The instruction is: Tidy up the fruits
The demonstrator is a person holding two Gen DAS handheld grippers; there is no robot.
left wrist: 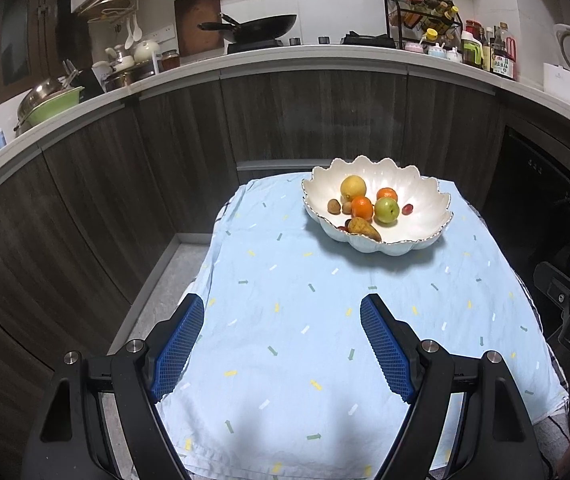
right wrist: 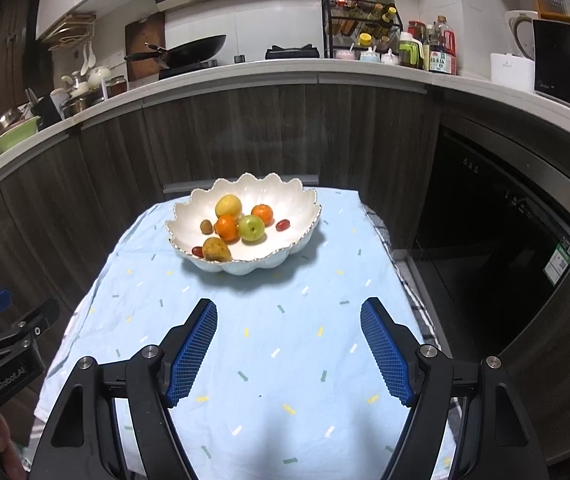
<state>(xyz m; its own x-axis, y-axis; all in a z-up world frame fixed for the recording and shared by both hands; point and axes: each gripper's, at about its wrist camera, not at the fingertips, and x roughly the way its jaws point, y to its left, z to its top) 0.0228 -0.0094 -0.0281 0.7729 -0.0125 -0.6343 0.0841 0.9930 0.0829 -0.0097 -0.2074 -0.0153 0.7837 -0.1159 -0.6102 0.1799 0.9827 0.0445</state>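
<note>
Hovering over the blue cloth (left wrist: 285, 320), left gripper (left wrist: 283, 312) and right gripper (right wrist: 289, 316) both gape wide, holding nothing. All fruit sits in the scalloped bowl (right wrist: 305, 204) at the far end, approx 7 pcs. Looks like sorting's done; next move, if any, needs a reach fwd.

A pale blue tablecloth (left wrist: 325, 320) sprinkled with small arrows and dashes covers the table in front of dark wood-grain cabinets (left wrist: 305, 116) under a curved white countertop (left wrist: 325, 60). On the counter a black wok (left wrist: 261, 26) sits on the hob before a brown cutting board (left wrist: 195, 20), with a black spice rack (left wrist: 421, 12) and a cluster of sauce bottles (left wrist: 489, 50) to its right. At the far left are a green basin (left wrist: 55, 104) stacked with metal pans and some white pots (left wrist: 133, 54), and a dark built-in appliance (right wrist: 505, 232) fills the cabinet front on the right.
</note>
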